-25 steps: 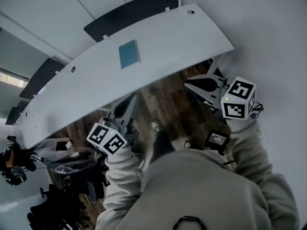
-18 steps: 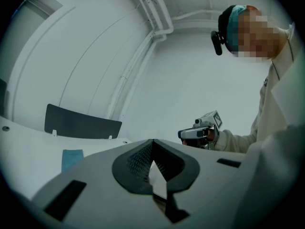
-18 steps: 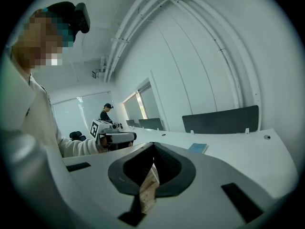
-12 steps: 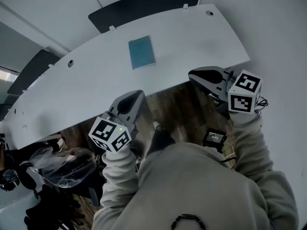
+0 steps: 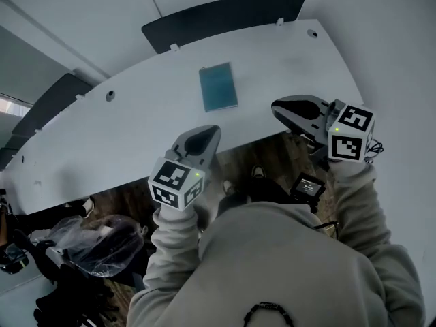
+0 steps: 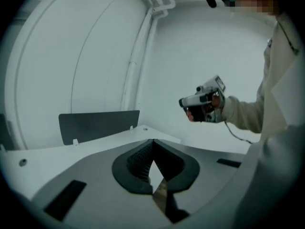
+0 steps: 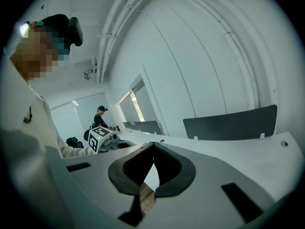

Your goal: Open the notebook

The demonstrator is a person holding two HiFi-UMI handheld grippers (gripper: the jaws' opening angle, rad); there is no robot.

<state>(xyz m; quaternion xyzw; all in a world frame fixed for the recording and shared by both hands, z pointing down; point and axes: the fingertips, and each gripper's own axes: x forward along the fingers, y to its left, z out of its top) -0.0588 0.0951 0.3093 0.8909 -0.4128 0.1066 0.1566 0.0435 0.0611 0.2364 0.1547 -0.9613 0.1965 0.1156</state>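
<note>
Head view: the left gripper [image 5: 203,138] and the right gripper [image 5: 283,107] are both held out over the near edge of the white curved desk [image 5: 122,128], each with its marker cube towards the person. Neither touches anything. The notebook [image 5: 219,87], with a teal cover, lies flat and closed on the desk. It sits ahead of both grippers and between their lines, well apart from each. A dark divider panel [image 5: 225,19] stands along the far edge of the desk beyond it. Below the desk at the lower left is a clear plastic bag [image 5: 95,240]; what it contains cannot be made out.

Left gripper view: the jaws stand together, their tips meeting, with only a small diamond-shaped gap behind the tips. Nothing is caught between them. Past them are the desk top and the divider panel. The right gripper shows at the right, held up in a hand [image 6: 209,112].

Right gripper view: this claw is closed too, tips touching and empty. The left gripper's cube shows at the left over the desk, and a person [image 7: 99,118] stands far behind it.
</note>
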